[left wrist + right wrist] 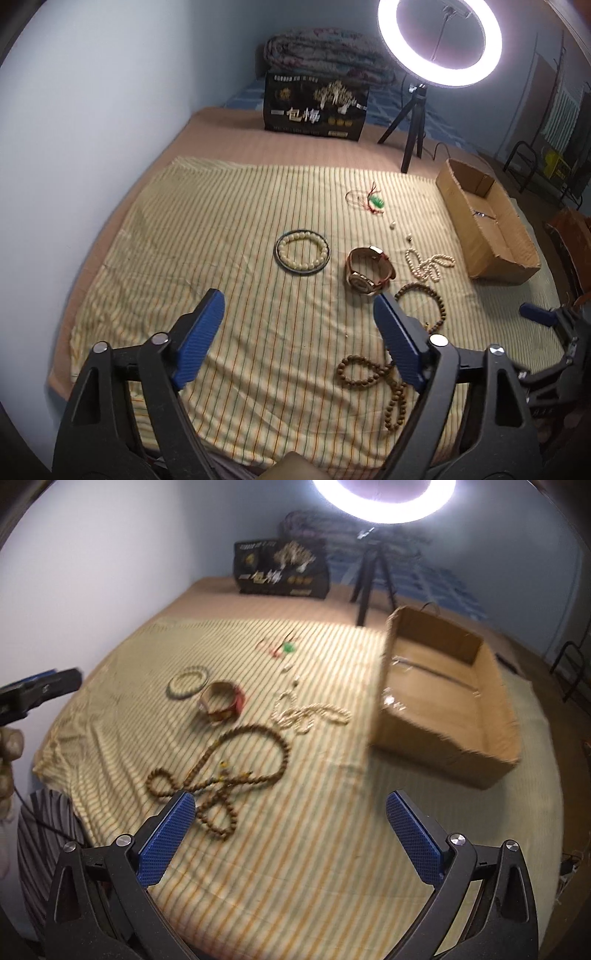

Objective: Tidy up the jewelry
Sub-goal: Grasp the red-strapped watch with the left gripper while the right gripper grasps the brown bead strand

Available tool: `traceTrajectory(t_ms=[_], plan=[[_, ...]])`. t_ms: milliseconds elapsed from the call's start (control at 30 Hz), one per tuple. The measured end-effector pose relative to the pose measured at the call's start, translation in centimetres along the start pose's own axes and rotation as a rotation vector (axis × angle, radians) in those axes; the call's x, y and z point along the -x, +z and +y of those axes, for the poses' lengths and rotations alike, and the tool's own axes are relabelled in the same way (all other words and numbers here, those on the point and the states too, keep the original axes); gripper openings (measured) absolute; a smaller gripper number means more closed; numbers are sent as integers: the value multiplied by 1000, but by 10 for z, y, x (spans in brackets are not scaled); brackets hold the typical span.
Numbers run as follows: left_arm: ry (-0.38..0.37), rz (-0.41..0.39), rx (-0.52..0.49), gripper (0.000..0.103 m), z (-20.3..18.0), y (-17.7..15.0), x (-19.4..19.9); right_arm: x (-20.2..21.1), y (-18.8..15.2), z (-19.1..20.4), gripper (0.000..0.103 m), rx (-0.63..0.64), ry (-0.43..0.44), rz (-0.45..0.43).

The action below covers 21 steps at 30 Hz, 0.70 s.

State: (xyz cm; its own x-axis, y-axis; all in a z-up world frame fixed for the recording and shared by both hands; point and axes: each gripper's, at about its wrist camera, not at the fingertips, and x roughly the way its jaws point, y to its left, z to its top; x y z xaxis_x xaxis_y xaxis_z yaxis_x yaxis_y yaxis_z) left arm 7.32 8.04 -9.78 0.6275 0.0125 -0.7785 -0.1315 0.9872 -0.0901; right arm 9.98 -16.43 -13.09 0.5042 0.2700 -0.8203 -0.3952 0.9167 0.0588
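Jewelry lies on a striped cloth (pixel 221 229). A pale bead bracelet (pixel 302 251) sits inside a dark ring. A brown-strapped watch (pixel 369 271) lies to its right. White pearl strands (pixel 428 266) and a long brown bead necklace (pixel 388 373) lie near it. A green pendant on red cord (pixel 376 202) lies farther back. My left gripper (pixel 299 306) is open and empty, short of the watch. My right gripper (pixel 291 805) is open and empty, over the cloth beside the brown necklace (pixel 221 771). An open cardboard box (pixel 443 698) stands to the right.
A ring light on a tripod (pixel 413 129) stands behind the cloth. A black printed bag (pixel 314 107) and a folded quilt (pixel 328 55) are at the back. A wall (pixel 92 129) runs along the left. The box also shows in the left wrist view (pixel 487 225).
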Motion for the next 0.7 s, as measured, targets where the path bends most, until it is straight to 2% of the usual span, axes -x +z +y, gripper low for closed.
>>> traceTrajectory(t_ms=[433,500,567,700], plan=[[-84,72,2,84,6,6,-49,-73,-7,38,102,-8,102,144],[-92,80,7,82,6,9,-57,-83,-6,40,102,-31,117,160],[-99,91,11,73,6,11,-63,-89,-5,42,102,-61,138,177],[-112,103,19,72,5,11,-73,-102,-1,47,103,-77,119,186]])
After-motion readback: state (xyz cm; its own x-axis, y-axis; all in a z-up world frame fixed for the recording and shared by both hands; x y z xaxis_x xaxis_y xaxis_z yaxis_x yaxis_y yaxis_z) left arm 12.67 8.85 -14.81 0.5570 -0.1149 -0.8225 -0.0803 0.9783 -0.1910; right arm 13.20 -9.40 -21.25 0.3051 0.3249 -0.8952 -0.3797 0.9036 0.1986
